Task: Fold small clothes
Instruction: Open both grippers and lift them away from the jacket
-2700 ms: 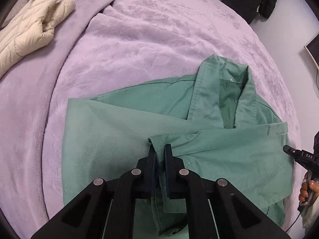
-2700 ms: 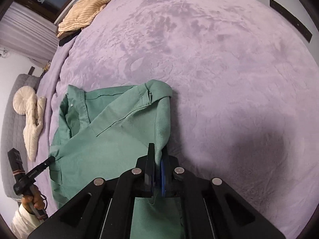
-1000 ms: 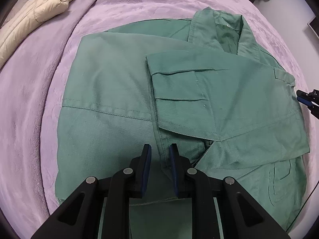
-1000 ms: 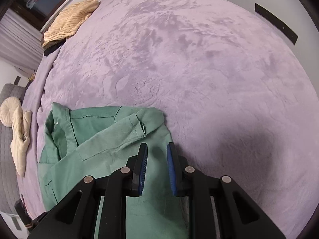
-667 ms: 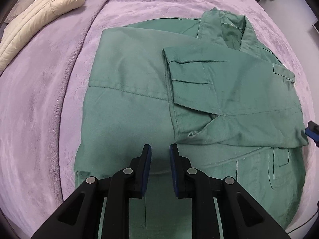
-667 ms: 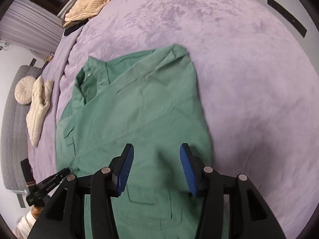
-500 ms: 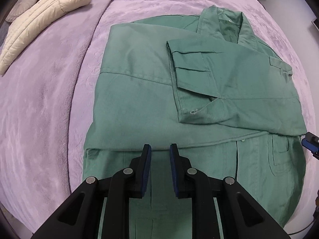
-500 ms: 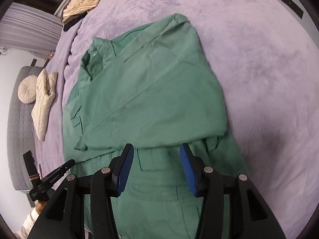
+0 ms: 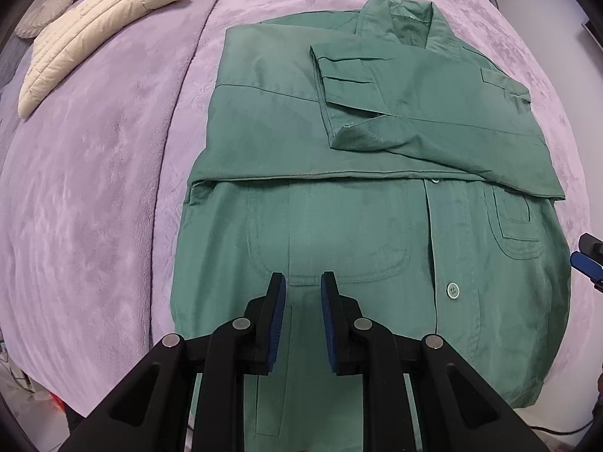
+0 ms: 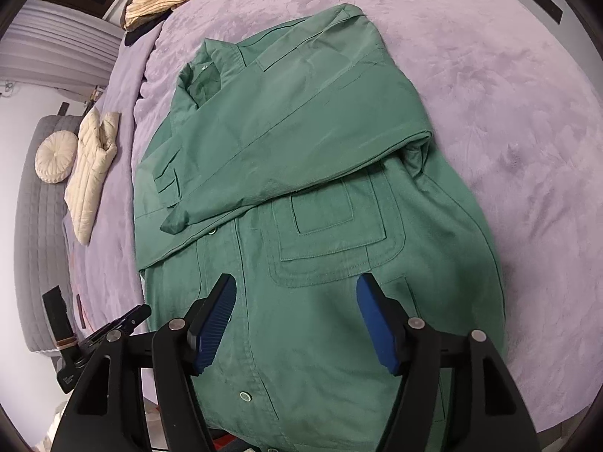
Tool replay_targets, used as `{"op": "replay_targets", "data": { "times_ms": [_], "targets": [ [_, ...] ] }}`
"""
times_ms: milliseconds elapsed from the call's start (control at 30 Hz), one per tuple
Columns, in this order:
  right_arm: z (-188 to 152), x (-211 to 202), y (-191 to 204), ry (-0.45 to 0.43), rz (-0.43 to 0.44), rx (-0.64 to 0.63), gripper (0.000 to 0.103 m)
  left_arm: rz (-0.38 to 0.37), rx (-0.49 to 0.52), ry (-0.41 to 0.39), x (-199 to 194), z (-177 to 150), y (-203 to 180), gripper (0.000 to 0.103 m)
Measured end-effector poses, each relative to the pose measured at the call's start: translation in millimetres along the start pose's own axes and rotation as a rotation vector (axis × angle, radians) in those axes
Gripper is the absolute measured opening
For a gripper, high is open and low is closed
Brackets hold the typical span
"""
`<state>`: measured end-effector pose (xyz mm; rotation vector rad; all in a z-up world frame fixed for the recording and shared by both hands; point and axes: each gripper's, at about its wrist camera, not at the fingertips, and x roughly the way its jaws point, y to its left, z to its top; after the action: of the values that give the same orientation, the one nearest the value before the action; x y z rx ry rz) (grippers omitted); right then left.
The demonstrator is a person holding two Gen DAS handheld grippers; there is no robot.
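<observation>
Both grippers have drawn back off the green shirt (image 9: 377, 203); left jaws seemingly narrowly apart, empty; right jaws opening, empty

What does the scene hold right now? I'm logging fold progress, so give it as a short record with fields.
garment: green jacket, lying front up
surface: purple blanket
fold state: both sleeves folded across the chest, lower half still flat
left gripper: jaws narrowly apart, nothing between them
right gripper: jaws opening, nothing between them
elsewhere: cream quilted jacket at the far left
</observation>
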<state>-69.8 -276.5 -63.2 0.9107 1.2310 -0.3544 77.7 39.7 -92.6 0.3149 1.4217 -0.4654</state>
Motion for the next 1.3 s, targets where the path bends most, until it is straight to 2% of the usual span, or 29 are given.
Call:
{"op": "replay_targets", "data": {
  "times_ms": [33, 67, 100, 300, 400, 500, 533, 767, 900, 1100, 1300],
  "targets": [
    [-2.5, -1.2, 2.3, 0.001, -0.001, -0.004, 0.073, 0.003, -0.006, 0.003, -1.5, -3.2, 1.7, 0.03],
    [-5.1, -2.8, 3.4, 0.001, -0.003, -0.008, 0.077, 0.005, -0.013, 0.008, -2.1, -5.0, 2.2, 0.078],
    [-7.0, -4.0, 5.3, 0.001, -0.005, -0.012, 0.079, 0.014, -0.024, 0.007, -3.2, -5.9, 1.9, 0.102],
    [-15.8, -9.7, 12.5, 0.004, -0.017, -0.017, 0.079, 0.022, -0.013, -0.022, -16.1, -12.4, 4.9, 0.102],
    [-21.4, -16.1, 20.2, -0.026, -0.029, -0.053, 0.082, 0.034, -0.012, -0.03, -22.5, -14.2, 6.8, 0.102],
    [-27.3, -24.4, 32.2, -0.072, -0.03, -0.12, 0.093, 0.027, -0.019, -0.036, -27.5, -15.0, 10.9, 0.102],
    [-28.4, -25.3, 35.5, -0.071, -0.026, -0.132, 0.102, 0.026, -0.019, -0.037, -28.7, -15.2, 12.1, 0.102],
    [-35.5, -24.8, 41.9, -0.039, 0.035, -0.09, 0.103, 0.033, -0.021, -0.032, -32.4, -18.5, 21.8, 0.102],
    [-43.6, -26.3, 45.2, -0.055, 0.042, -0.048, 0.103, 0.038, -0.008, -0.04, -32.9, -20.6, 31.3, 0.102],
    [-61.2, -21.2, 55.6, -0.057, 0.032, -0.016, 0.103, -0.011, 0.036, -0.036, -29.6, -25.7, 43.1, 0.102],
    [-86.2, -10.7, 62.5, 0.009, 0.033, 0.027, 0.103, -0.042, 0.073, -0.007, -20.4, -34.8, 51.8, 0.102]
  ]
}}
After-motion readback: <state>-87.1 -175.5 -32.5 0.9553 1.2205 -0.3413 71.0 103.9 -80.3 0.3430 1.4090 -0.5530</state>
